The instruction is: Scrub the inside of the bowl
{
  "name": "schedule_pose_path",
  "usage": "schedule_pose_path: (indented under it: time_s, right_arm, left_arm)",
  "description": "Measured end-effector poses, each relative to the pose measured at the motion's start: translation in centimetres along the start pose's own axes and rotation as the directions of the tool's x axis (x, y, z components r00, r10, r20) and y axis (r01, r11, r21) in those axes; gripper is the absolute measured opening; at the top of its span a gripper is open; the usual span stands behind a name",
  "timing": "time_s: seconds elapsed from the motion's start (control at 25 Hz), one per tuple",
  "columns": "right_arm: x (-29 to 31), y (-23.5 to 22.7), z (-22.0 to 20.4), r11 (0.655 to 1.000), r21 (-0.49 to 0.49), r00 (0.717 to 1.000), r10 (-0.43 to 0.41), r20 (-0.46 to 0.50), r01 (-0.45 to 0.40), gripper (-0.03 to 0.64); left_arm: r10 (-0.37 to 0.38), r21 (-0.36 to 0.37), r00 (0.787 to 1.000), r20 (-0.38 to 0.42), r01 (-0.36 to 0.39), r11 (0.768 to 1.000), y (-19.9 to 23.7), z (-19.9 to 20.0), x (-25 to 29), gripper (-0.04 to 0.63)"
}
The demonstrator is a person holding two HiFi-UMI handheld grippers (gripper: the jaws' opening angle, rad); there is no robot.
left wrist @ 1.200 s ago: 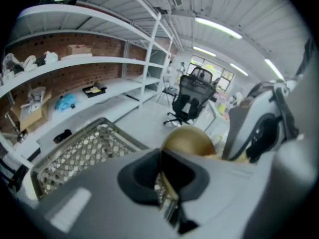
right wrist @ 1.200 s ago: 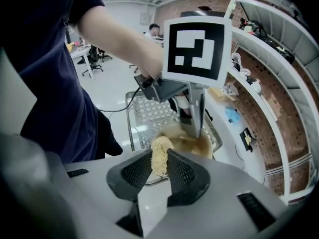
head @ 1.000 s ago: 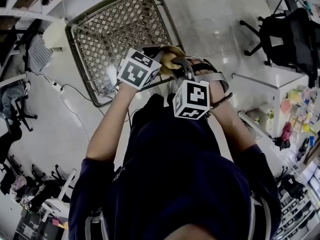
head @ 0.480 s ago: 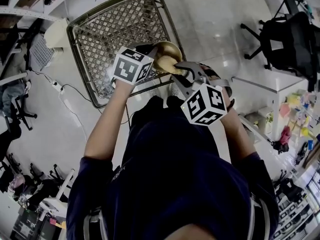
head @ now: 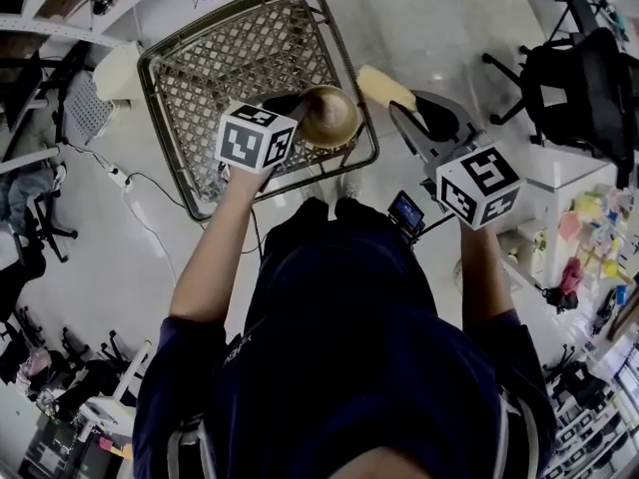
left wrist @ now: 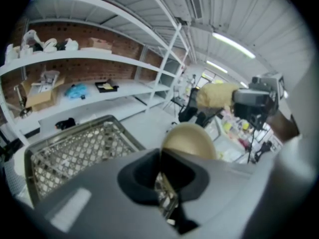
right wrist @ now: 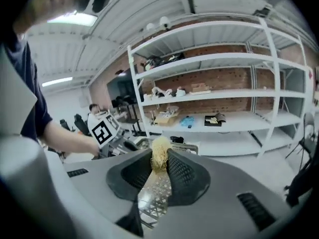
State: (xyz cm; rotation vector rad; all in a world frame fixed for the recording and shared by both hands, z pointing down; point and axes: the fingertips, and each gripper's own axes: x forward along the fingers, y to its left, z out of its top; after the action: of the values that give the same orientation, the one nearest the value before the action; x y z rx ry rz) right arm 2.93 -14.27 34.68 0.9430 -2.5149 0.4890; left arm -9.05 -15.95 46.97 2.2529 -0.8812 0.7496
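In the head view my left gripper (head: 298, 110) is shut on the rim of a gold-coloured bowl (head: 329, 116), held up over the corner of the wire-mesh rack. The left gripper view shows the bowl's rounded back (left wrist: 189, 139) just beyond the jaws (left wrist: 160, 157). My right gripper (head: 401, 106) is off to the right of the bowl, apart from it, shut on a yellow scrubber (head: 384, 86). In the right gripper view the fibrous scrubber (right wrist: 160, 152) is pinched between the jaws of the right gripper (right wrist: 159, 159).
A wire-mesh rack (head: 210, 63) stands on the floor below my hands. White shelving (right wrist: 219, 98) with small items lines the brick wall. A black office chair (head: 579, 68) and a white table (head: 544, 173) are to the right. A cable (head: 140, 183) runs across the floor.
The right gripper has drawn the scrubber away from the bowl, out to the right. The left gripper has kept hold of the bowl and shifted slightly left and up.
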Motion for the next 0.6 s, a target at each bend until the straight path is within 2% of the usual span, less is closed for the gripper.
schedule_pose_path:
  time_s: [0.12,0.16,0.24,0.32,0.36,0.48,0.6]
  right_arm:
    - [-0.3,-0.3,0.5,0.992,0.109,0.997,0.053,0.058,-0.059,0.078]
    - [-0.3,0.3,0.5,0.992,0.097,0.995,0.081,0.055,-0.086,0.078]
    - [0.3,2.2,-0.1,0.991,0.005,0.991,0.131,0.007,-0.131,0.078]
    - [1.0,3.6,-0.7,0.987,-0.079,0.990,0.136,-0.033,-0.138,0.078]
    - [1.1,3.7,-0.6,0.988,-0.086,0.992,0.123,-0.026,-0.125,0.078]
    - [0.7,2.1,0.9,0.995,0.019,0.993,0.095,0.066,-0.096,0.078]
    - [-0.7,0.9,1.8,0.989,0.093,0.987,0.100,0.125,-0.112,0.078]
  left_arm:
    - [-0.008,-0.004,1.000,0.023,0.008,1.000,-0.5,0.6,-0.2,0.008]
    - [-0.011,-0.013,1.000,0.028,0.011,1.000,-0.6,0.8,-0.2,0.008]
    - [-0.019,-0.031,0.999,0.044,0.021,0.999,-0.8,1.4,-0.3,0.008]
    - [-0.033,-0.026,0.997,0.073,0.035,0.999,-1.4,2.1,-0.4,0.008]
    - [-0.042,-0.020,0.995,0.090,0.044,0.999,-1.7,2.4,-0.5,0.008]
    - [-0.069,-0.012,0.989,0.135,0.071,0.997,-2.6,3.6,-1.0,0.008]
    - [-0.085,-0.014,0.981,0.173,0.089,0.996,-3.0,4.5,-1.4,0.008]
